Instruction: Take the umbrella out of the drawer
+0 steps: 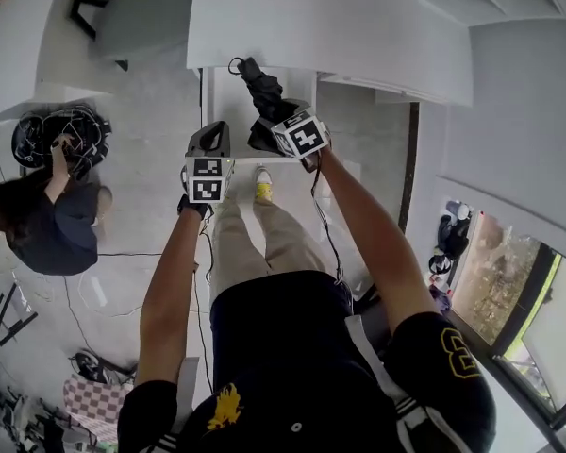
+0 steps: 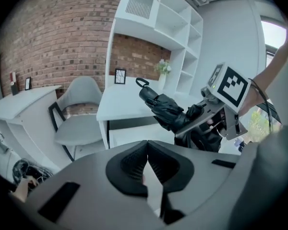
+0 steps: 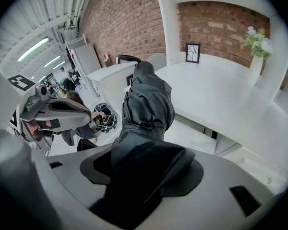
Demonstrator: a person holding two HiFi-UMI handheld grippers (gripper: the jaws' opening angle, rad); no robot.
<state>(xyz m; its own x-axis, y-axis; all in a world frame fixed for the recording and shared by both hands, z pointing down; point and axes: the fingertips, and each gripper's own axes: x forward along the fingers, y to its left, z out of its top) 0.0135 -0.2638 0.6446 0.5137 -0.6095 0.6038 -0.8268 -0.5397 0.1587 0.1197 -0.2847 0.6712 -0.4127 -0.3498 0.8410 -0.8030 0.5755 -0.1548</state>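
Right gripper (image 3: pixel 144 163) pinching folded black umbrella (image 3: pixel 147 104) by its fabric body. Umbrella held in air at front edge of white table (image 1: pixel 340 26), loop end pointing away. Left gripper (image 2: pixel 147 150) alongside, jaws pressed together, empty.

Both arms reach forward and down. The left arm (image 1: pixel 165 291) is nearly straight, with the left gripper (image 1: pixel 212 135) tilted downward — its fingers (image 2: pixel 132 164) pressed together, nothing between them. The right arm (image 1: pixel 368 234) angles inward; the right gripper (image 1: pixel 272 125) sits just beside the left one — fingers (image 3: pixel 182 169) clamped on the umbrella (image 1: pixel 260 88).
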